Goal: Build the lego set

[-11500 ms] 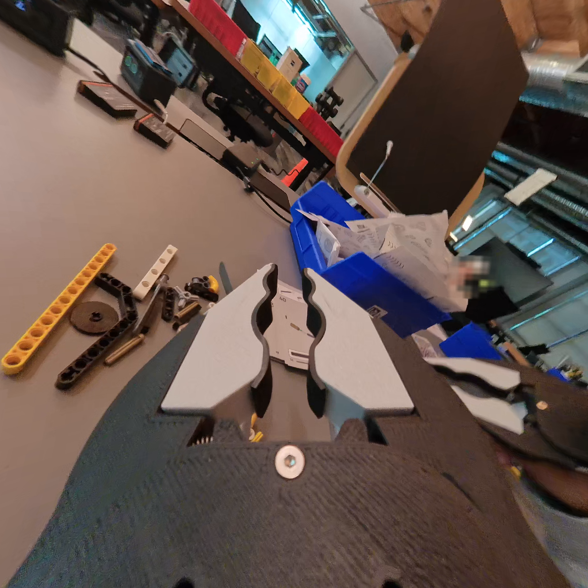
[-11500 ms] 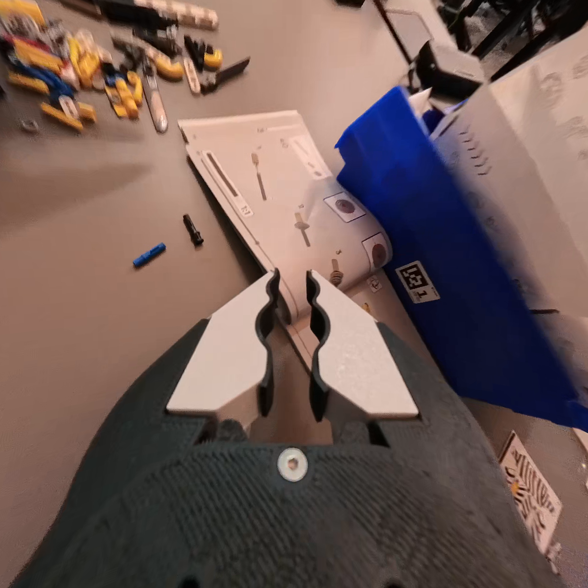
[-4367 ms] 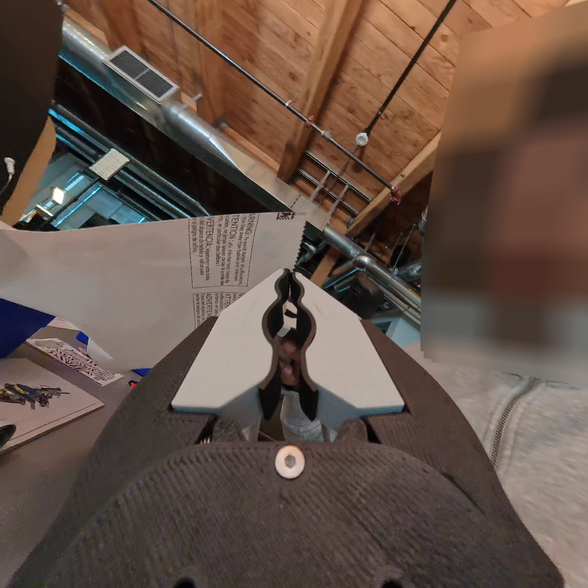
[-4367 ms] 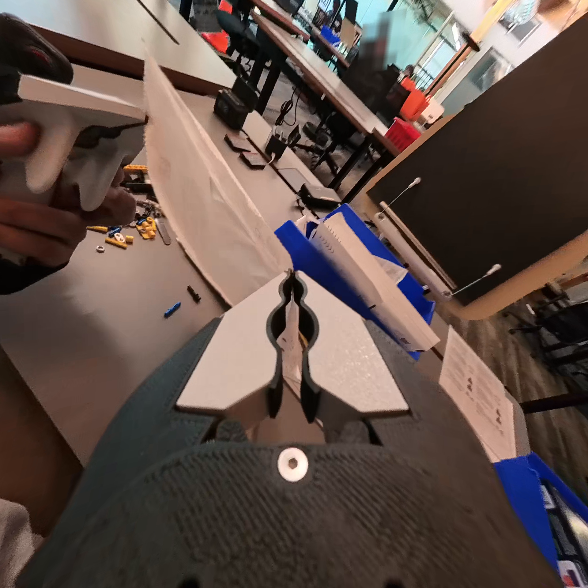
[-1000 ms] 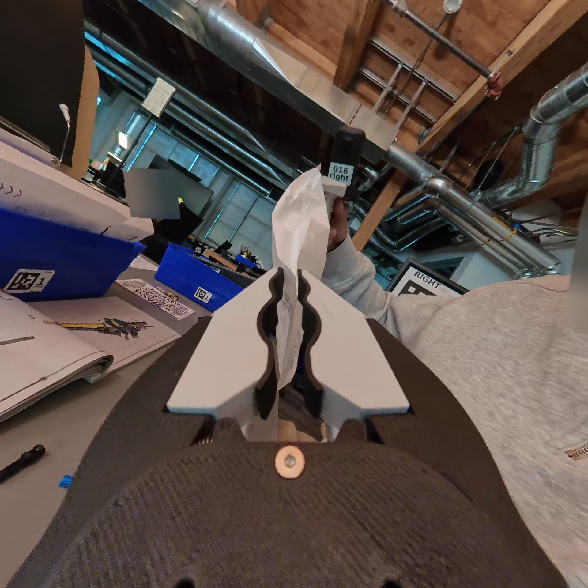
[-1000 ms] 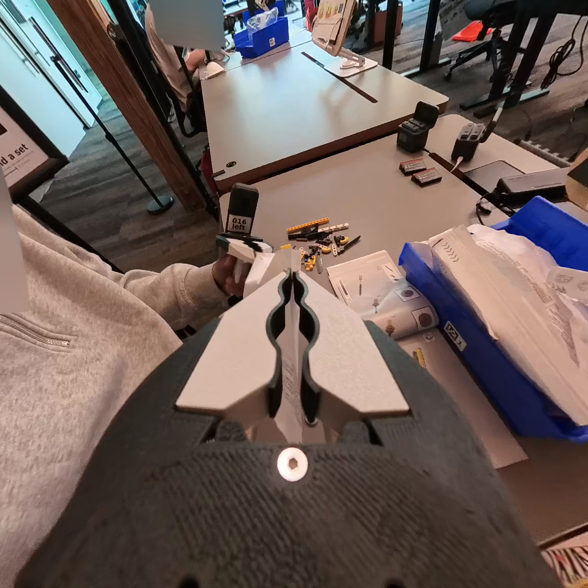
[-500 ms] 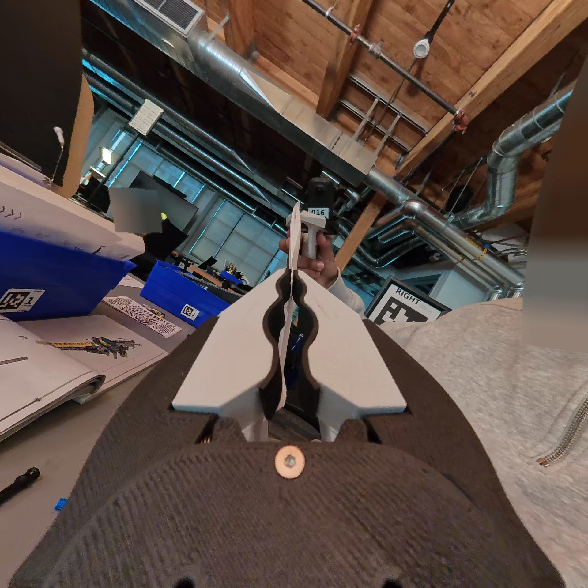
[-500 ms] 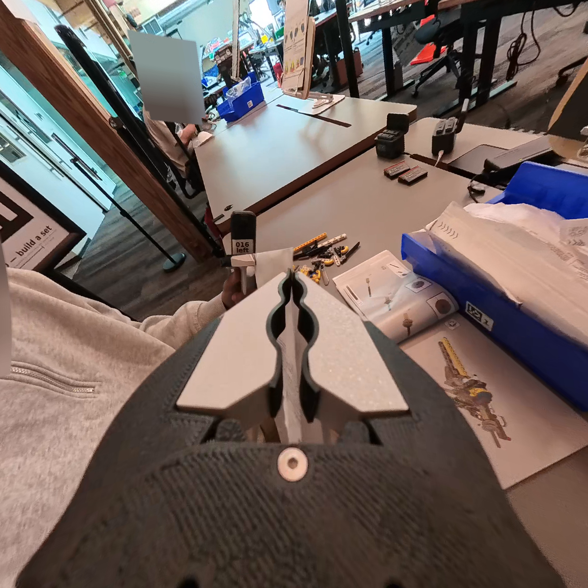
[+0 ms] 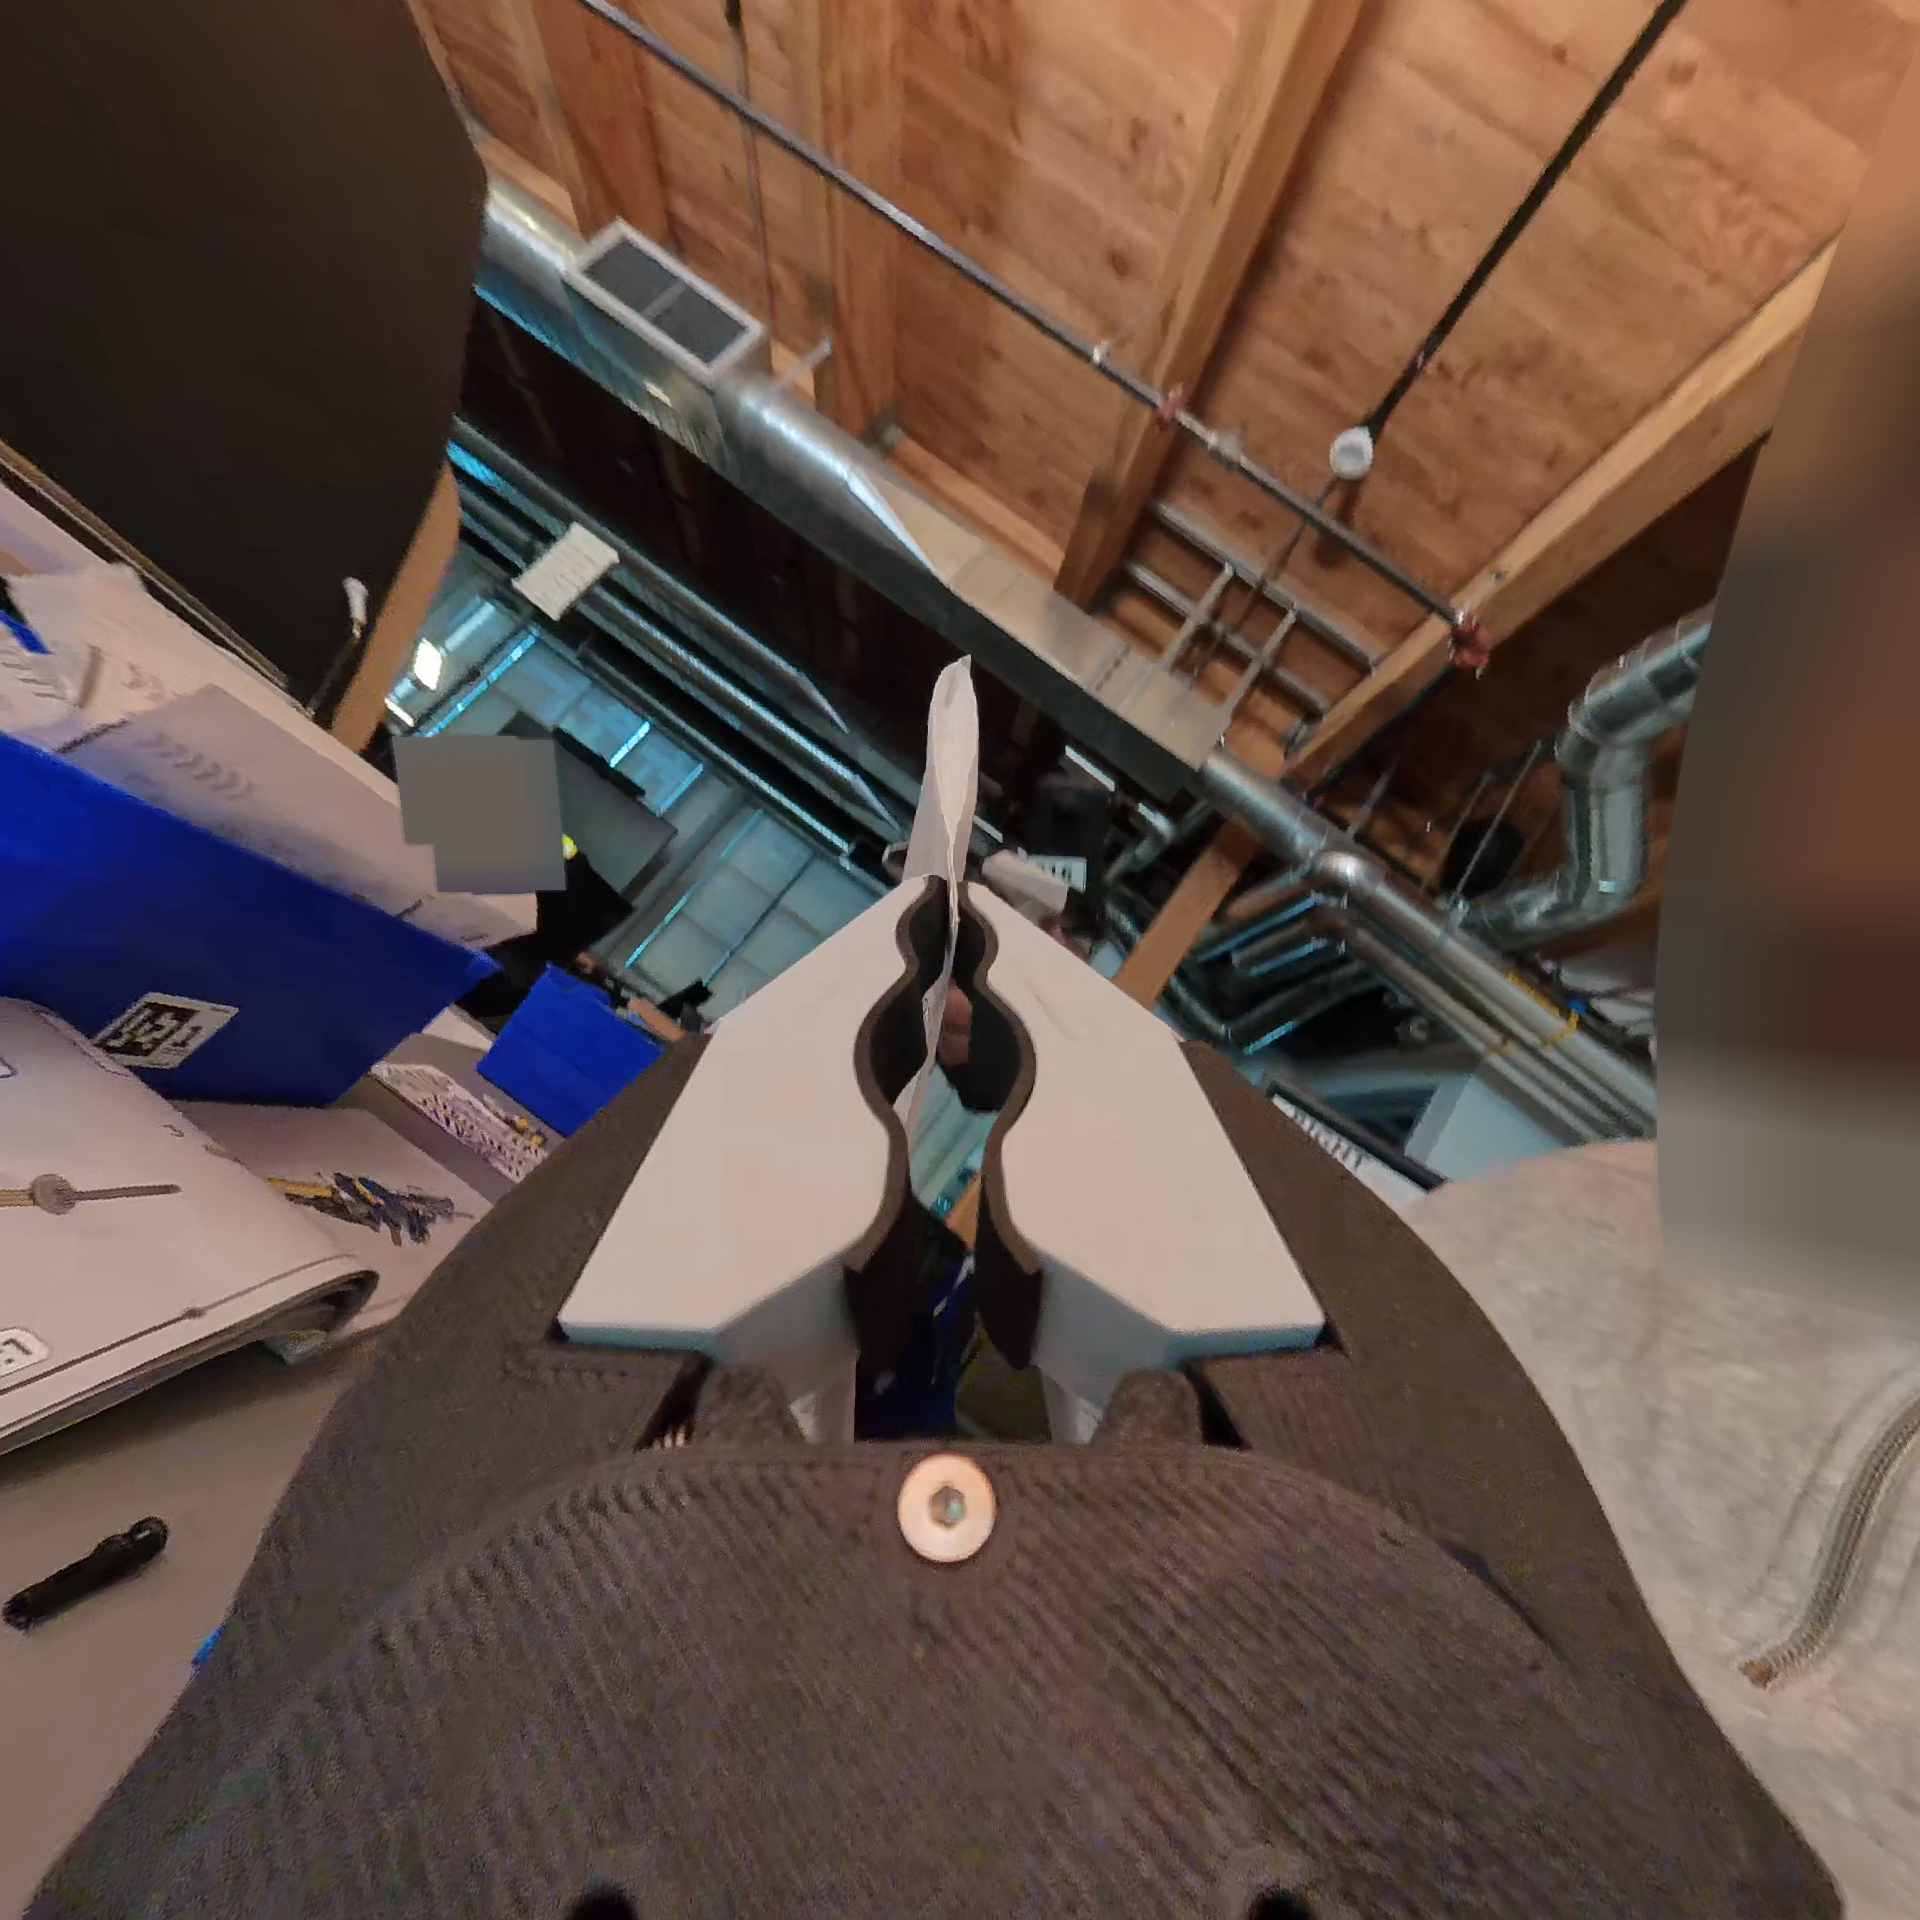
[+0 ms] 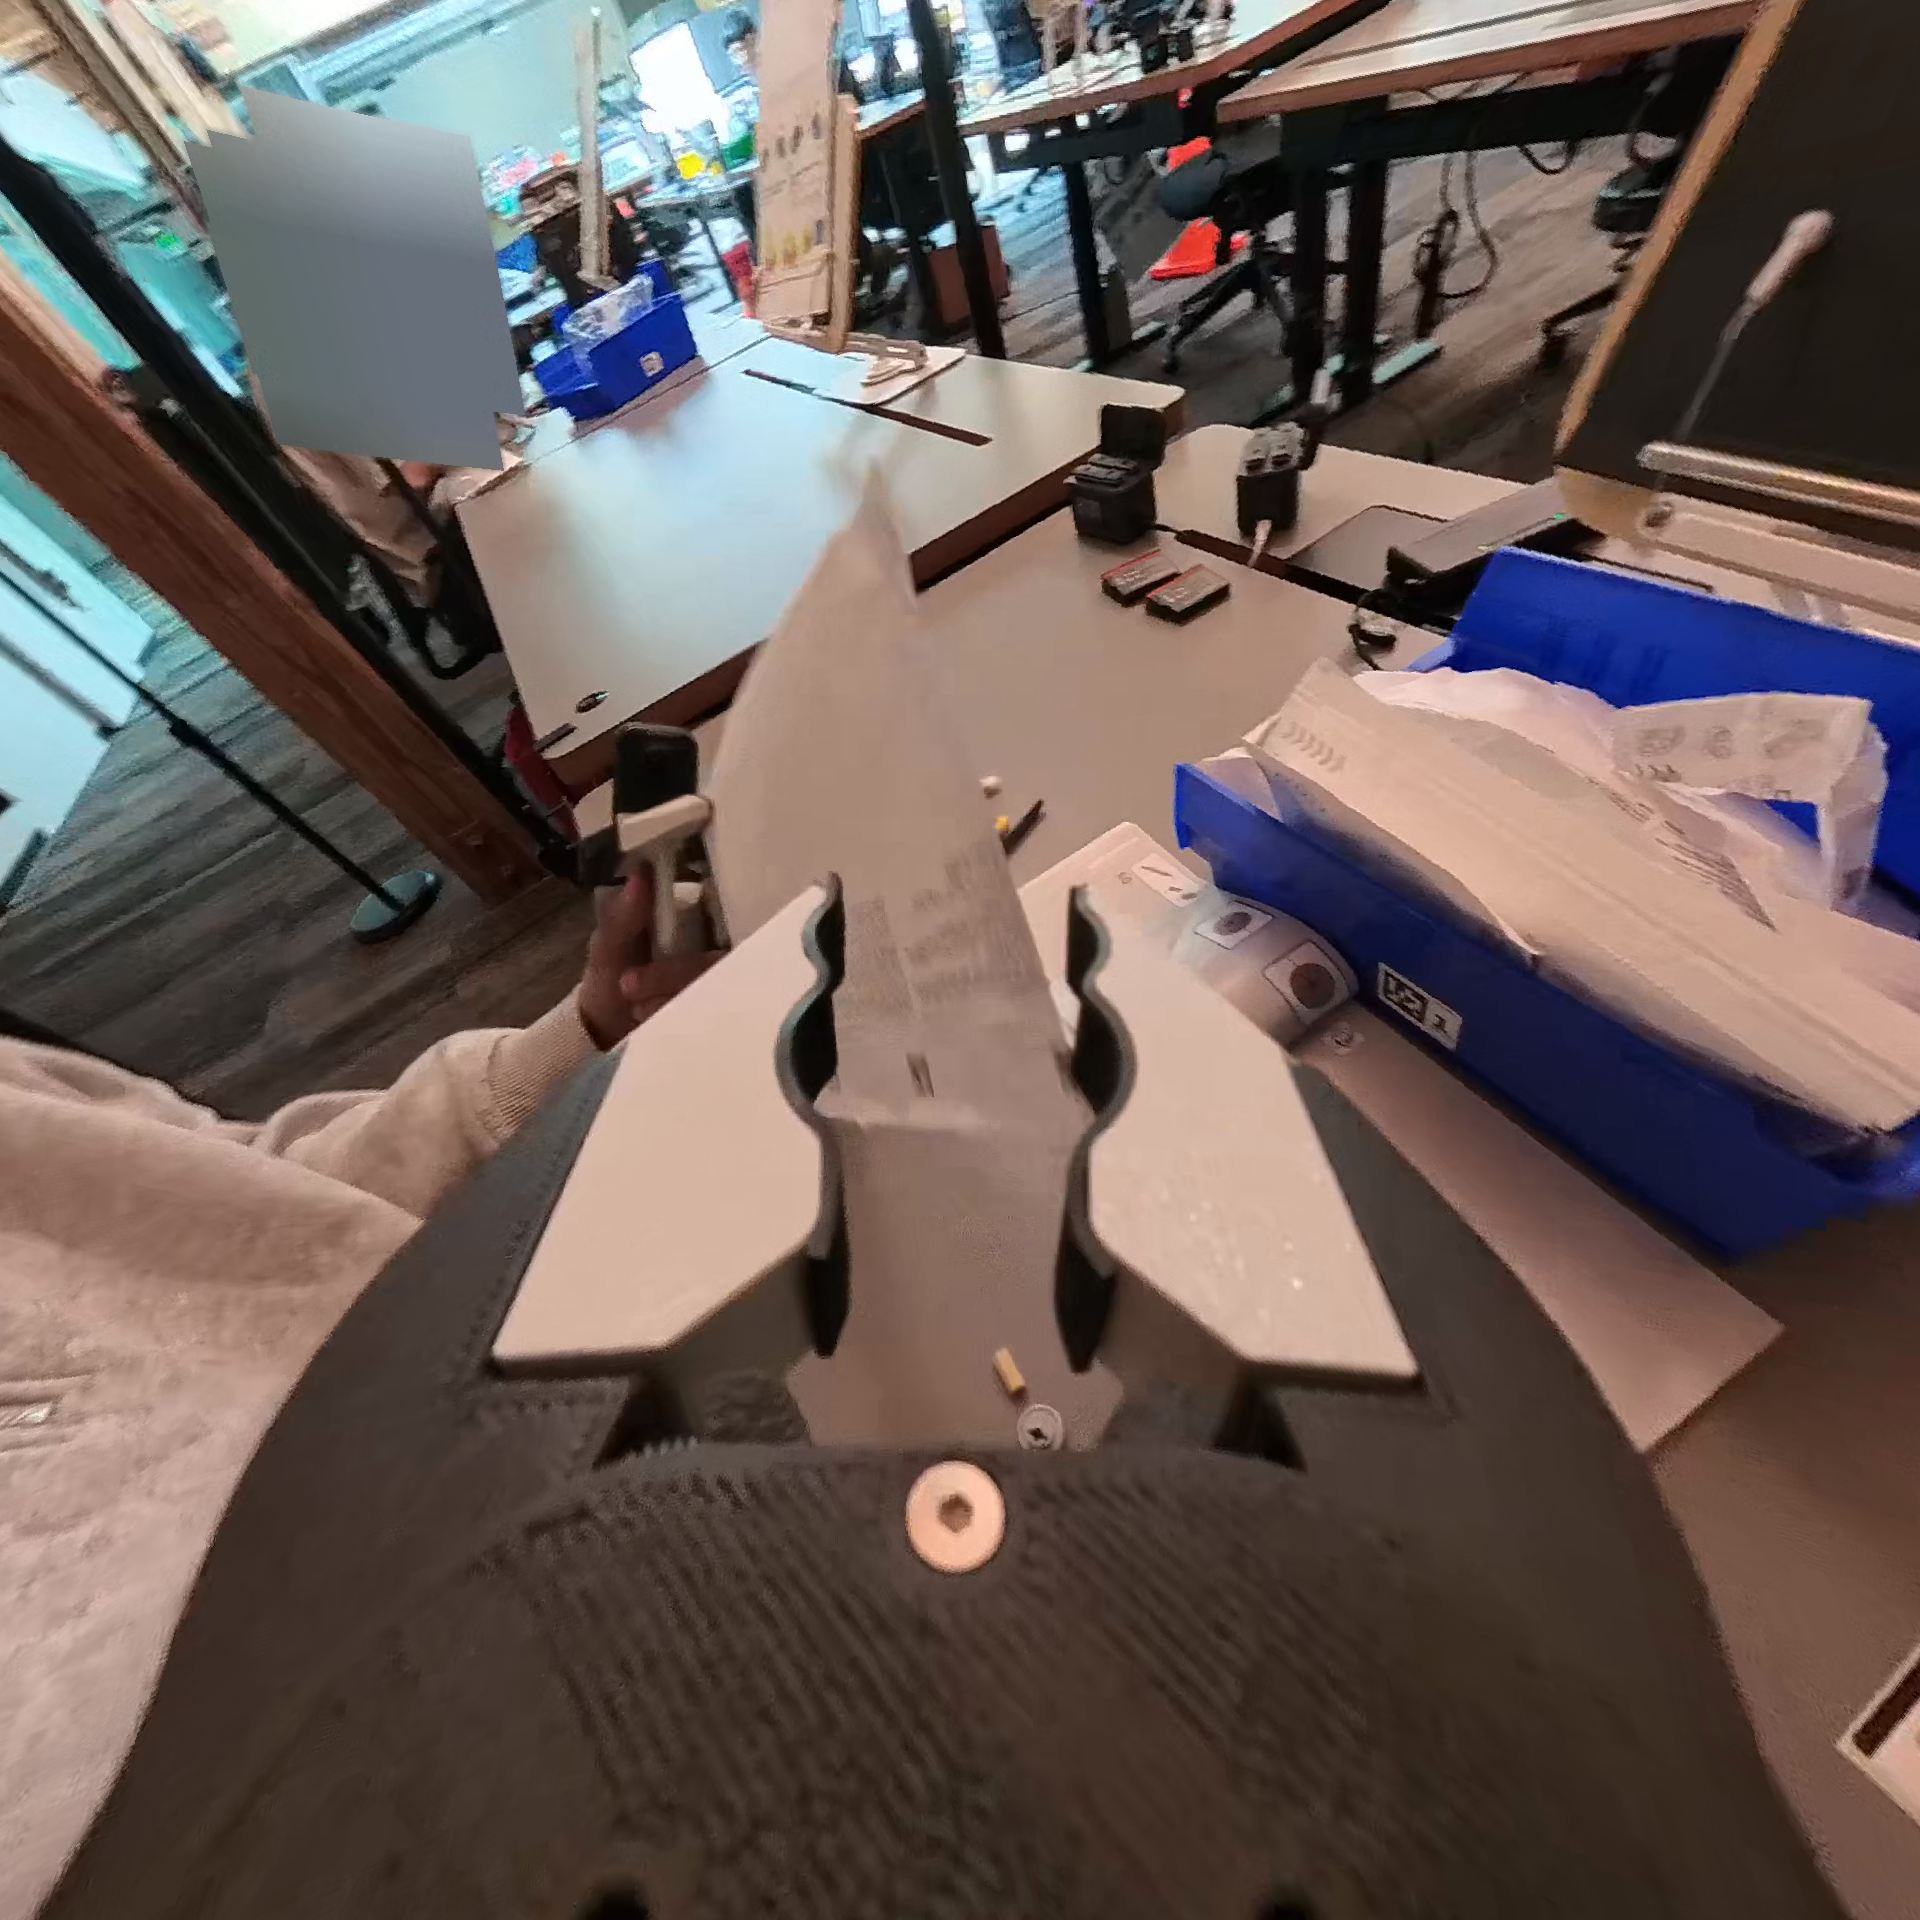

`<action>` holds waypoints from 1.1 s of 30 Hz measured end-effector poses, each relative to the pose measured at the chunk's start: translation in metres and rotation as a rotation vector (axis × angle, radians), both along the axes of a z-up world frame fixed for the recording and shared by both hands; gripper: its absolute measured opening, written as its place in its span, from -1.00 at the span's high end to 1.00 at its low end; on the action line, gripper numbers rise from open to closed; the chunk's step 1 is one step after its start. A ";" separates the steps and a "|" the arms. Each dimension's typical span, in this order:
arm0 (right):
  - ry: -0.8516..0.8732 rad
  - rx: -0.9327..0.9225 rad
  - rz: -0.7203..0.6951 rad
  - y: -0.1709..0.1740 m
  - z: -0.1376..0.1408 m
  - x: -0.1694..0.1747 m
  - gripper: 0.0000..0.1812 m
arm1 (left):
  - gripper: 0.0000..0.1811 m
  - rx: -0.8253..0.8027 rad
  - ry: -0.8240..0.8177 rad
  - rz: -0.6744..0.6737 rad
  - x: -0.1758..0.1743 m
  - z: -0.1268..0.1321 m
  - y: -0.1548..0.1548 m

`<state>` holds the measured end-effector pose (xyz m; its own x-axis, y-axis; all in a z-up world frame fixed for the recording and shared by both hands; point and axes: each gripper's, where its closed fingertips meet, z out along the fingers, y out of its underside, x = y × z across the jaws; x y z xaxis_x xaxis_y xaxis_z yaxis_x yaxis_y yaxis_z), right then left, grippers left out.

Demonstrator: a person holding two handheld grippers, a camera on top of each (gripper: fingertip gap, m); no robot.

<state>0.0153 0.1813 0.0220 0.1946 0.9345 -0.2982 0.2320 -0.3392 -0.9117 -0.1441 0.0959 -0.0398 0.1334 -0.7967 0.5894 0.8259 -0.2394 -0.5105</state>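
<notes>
Paper bag (image 10: 883, 831) was gripped at one end by the left gripper (image 9: 951, 904), fingers clenched. The right gripper (image 10: 951, 914), clamped on it half a second earlier, had released, fingers spread. Judgement: bag torn open, parts freed. At 2 o'clock in the right wrist view, the blue bin (image 10: 1538, 1039) held crumpled paper bags; the manual (image 10: 1236, 935) lay beside it on the surface (image 10: 1091, 675).

The right hand-held gripper (image 10: 951, 914) is opening up: jaws that were pinched on the white paper bag (image 10: 883, 790) 0.5 s ago are now spread wide, w/ the bag standing loose between them. Left hand-held gripper (image 9: 951, 894) is tilting further up toward the ceiling, clamping the bag's edge (image 9: 948, 790) tighter vs. 1 s ago.
</notes>
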 end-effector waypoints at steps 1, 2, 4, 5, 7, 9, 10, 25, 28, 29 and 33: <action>0.001 -0.006 -0.026 0.005 -0.004 0.001 0.50 | 1.00 -0.008 -0.033 0.016 -0.007 0.000 0.001; 0.010 -0.018 -0.049 0.009 -0.008 0.001 0.44 | 1.00 -0.014 -0.066 0.029 -0.014 -0.001 0.003; 0.052 -0.064 -0.082 0.013 -0.015 0.000 0.38 | 1.00 -0.022 -0.127 0.037 -0.024 -0.001 0.004; 0.083 -0.097 -0.084 0.012 -0.019 -0.003 0.37 | 1.00 -0.022 -0.150 0.037 -0.026 -0.002 0.004; 0.124 -0.165 -0.062 0.005 -0.031 -0.013 0.31 | 1.00 -0.024 -0.171 0.037 -0.029 -0.002 0.005; 0.150 -0.224 -0.007 -0.008 -0.043 -0.029 0.33 | 1.00 -0.028 -0.174 0.041 -0.028 -0.003 0.005; 0.162 -0.248 0.023 -0.015 -0.048 -0.038 0.33 | 1.00 -0.029 -0.176 0.040 -0.028 -0.003 0.005; 0.135 0.199 0.095 -0.003 0.012 -0.171 1.00 | 0.48 -0.288 -0.096 0.719 -0.128 -0.039 0.012; 0.047 0.454 0.155 -0.002 0.008 -0.240 1.00 | 0.52 -0.419 -0.005 0.899 -0.148 -0.056 0.011; 0.009 0.556 0.177 -0.003 0.002 -0.267 1.00 | 0.53 -0.452 0.020 0.935 -0.153 -0.060 0.010; -0.117 0.912 0.323 -0.021 -0.042 -0.377 1.00 | 0.54 -0.493 0.050 0.941 -0.159 -0.066 0.013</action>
